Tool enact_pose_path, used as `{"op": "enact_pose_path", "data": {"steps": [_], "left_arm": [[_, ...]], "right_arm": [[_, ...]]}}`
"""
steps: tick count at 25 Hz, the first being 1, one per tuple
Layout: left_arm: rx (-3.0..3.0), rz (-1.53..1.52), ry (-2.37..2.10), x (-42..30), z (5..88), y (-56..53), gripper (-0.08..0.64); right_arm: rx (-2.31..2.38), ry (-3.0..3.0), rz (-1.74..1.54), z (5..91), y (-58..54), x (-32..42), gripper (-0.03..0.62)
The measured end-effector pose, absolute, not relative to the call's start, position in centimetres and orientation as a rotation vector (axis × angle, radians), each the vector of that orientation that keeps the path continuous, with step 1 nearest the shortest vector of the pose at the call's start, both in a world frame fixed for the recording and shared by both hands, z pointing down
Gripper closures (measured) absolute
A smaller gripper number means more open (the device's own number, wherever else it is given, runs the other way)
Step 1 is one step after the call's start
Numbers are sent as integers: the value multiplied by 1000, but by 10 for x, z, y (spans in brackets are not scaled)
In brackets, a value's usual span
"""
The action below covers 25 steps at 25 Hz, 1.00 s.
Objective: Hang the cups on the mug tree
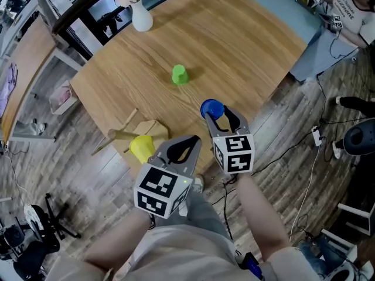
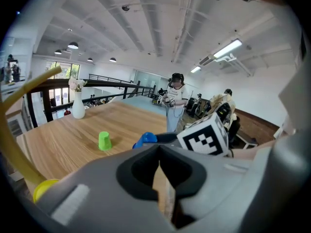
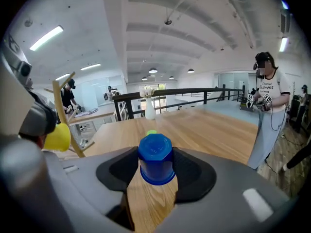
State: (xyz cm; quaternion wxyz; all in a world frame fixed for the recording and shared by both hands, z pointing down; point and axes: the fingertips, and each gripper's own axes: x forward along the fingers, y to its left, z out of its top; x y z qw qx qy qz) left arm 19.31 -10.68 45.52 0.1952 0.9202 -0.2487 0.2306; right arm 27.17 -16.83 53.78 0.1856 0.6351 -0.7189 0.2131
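Room: We are in a bright open hall with a white beamed ceiling and strip lights. A broad wooden counter (image 1: 246, 57) carries everything.
Blue cup: The blue cup (image 3: 156, 159) is small, glossy plastic, with a faceted closed base and a wider flared rim. We see no handle. It is bottom up, held clear of the wood above the counter's near edge.
Right gripper: The jaws of the right gripper (image 1: 217, 111) are clenched on the cup's two sides.
Mug tree: The pale wooden mug tree (image 3: 62, 108) stands at the counter's near left corner. Its slanted pegs are bare except for one.
Yellow cup: The yellow cup (image 1: 141, 147) is already capped over a low peg on the tree.
Left gripper: The left gripper (image 2: 159, 149) is near the tree with its jaws pressed together on nothing.
Step in hand: We judge this to be carrying the blue cup to a free peg.
Doing it well: We would tilt the open mouth toward the peg tip and slide it on along the peg's slant. We would let go only once it is seated. The light tree could tip, so the left gripper may need to steady it.
Green cup: The green cup (image 1: 180, 75) stands bottom up mid-counter and waits its turn.
Vase: A white vase (image 1: 142, 17) sits at the far edge.
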Motion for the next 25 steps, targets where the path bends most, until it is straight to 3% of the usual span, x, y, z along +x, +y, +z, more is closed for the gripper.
{"op": "enact_pose_path", "data": {"steps": [25], "left_arm": [[2814, 417, -932, 110, 310, -70, 557]], "right_arm": [[1875, -2369, 181, 275, -71, 186, 368]]}}
